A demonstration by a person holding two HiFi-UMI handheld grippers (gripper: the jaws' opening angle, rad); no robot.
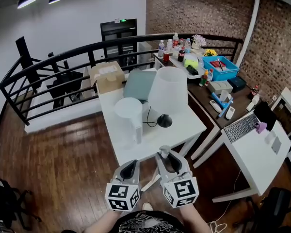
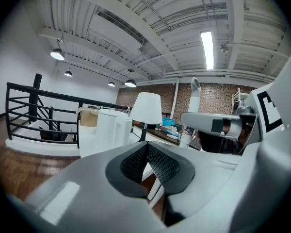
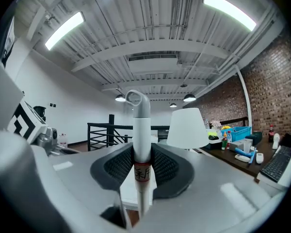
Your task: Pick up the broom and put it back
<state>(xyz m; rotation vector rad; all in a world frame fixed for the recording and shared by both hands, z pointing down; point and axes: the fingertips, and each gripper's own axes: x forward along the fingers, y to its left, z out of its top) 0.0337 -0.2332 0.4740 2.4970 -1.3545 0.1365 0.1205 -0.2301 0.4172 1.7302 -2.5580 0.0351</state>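
Observation:
The broom shows only as its white handle (image 3: pixel 141 140) with a grey hooked cap, standing upright between the pads of my right gripper (image 3: pixel 141 161), which is shut on it. In the head view the handle's cap (image 1: pixel 164 151) pokes up just past the right gripper (image 1: pixel 167 160), low in the picture in front of the white table. The broom's head is hidden. My left gripper (image 1: pixel 131 168) is close beside it on the left; its pads (image 2: pixel 157 161) meet with nothing between them. The left gripper view shows the handle (image 2: pixel 194 108) to its right.
A white table (image 1: pixel 184 127) ahead carries a white lamp (image 1: pixel 168 91), a white jug (image 1: pixel 129 114) and a cardboard box (image 1: pixel 106 75). A black railing (image 1: pixel 53 62) runs behind it. A dark desk with a blue bin (image 1: pixel 220 67) and a white desk with a keyboard (image 1: pixel 240 127) stand to the right.

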